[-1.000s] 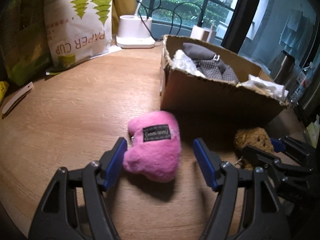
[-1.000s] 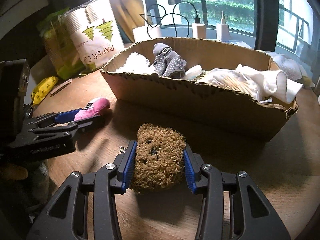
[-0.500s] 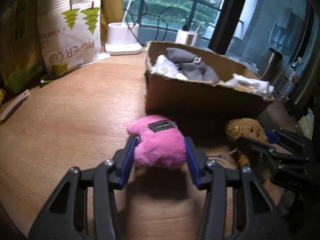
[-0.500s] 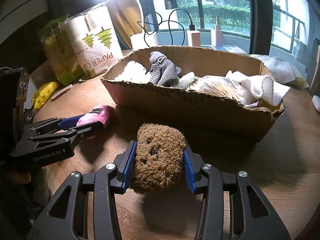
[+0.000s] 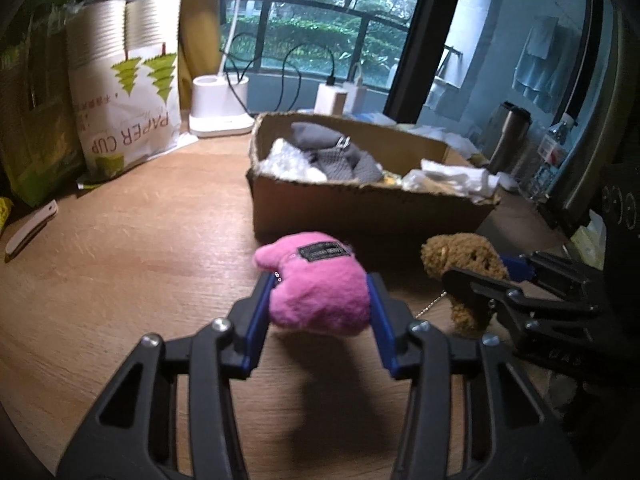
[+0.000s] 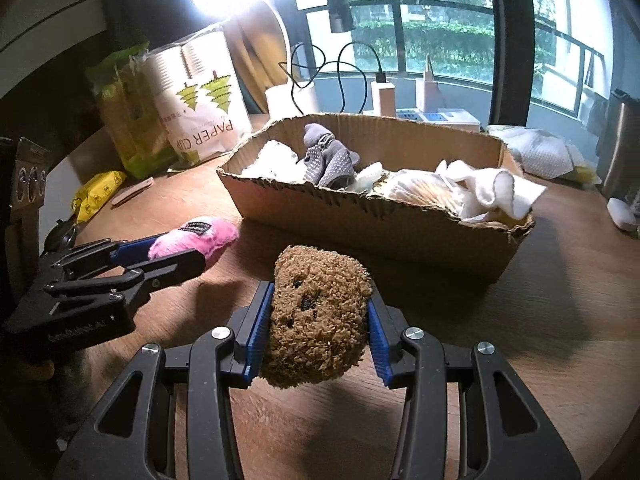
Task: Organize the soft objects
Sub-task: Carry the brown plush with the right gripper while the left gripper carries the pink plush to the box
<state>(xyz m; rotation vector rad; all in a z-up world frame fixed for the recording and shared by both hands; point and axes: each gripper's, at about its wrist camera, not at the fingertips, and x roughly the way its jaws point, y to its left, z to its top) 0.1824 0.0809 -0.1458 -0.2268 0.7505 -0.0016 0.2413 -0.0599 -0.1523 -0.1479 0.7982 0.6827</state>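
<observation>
My left gripper (image 5: pixel 320 304) is shut on a pink plush toy (image 5: pixel 316 280) with a black label and holds it above the wooden table. My right gripper (image 6: pixel 318 320) is shut on a brown fuzzy bear plush (image 6: pixel 318 316), also lifted off the table. Each gripper shows in the other's view: the bear (image 5: pixel 464 264) at the right, the pink toy (image 6: pixel 192 236) at the left. A cardboard box (image 5: pixel 360 208) holding grey socks (image 6: pixel 328 156) and white cloths (image 6: pixel 492 188) stands just beyond both toys.
A paper cup bag (image 5: pixel 132 92) and green packs (image 6: pixel 124 108) stand at the back left. A white lamp base (image 5: pixel 218 108) and chargers with cables sit by the window. A yellow packet (image 6: pixel 96 196) and a metal flask (image 5: pixel 508 136) lie at the sides.
My left gripper closed on the pink toy and lifted it off the table. My right gripper kept hold of the bear and rose with it. The box now looks farther below.
</observation>
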